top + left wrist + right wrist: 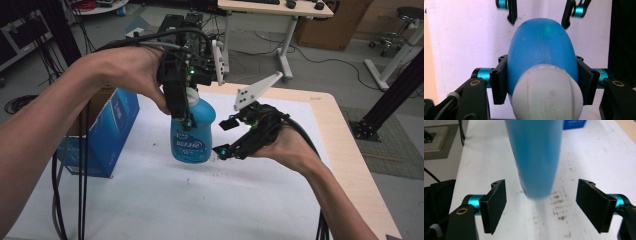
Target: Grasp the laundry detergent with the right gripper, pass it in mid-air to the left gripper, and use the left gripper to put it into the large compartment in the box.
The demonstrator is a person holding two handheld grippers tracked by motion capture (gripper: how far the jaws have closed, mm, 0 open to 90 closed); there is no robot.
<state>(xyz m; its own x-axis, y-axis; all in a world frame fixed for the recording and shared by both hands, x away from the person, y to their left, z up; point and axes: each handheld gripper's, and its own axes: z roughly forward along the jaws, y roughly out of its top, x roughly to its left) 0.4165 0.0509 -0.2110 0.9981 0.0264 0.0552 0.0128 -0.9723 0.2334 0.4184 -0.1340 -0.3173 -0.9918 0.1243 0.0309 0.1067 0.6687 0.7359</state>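
A blue bottle (192,135) with a white cap (548,100) stands upright over the white table cover (150,200). I cannot tell if its base touches the cover. My left gripper (186,117) comes down from above and is shut on the bottle's upper part, one pad on each side (541,80). My right gripper (224,137) is open just right of the bottle, its jaws pointing at it. In the right gripper view the bottle's blue body (536,157) rises a little beyond and between the two spread pads (495,203), with no contact.
A blue cardboard box (107,132) stands at the table's left, close behind the left forearm. Dark specks (557,205) mark the cover under the bottle. The table's wooden edge (345,145) runs along the right. Cables (80,200) hang at the front left.
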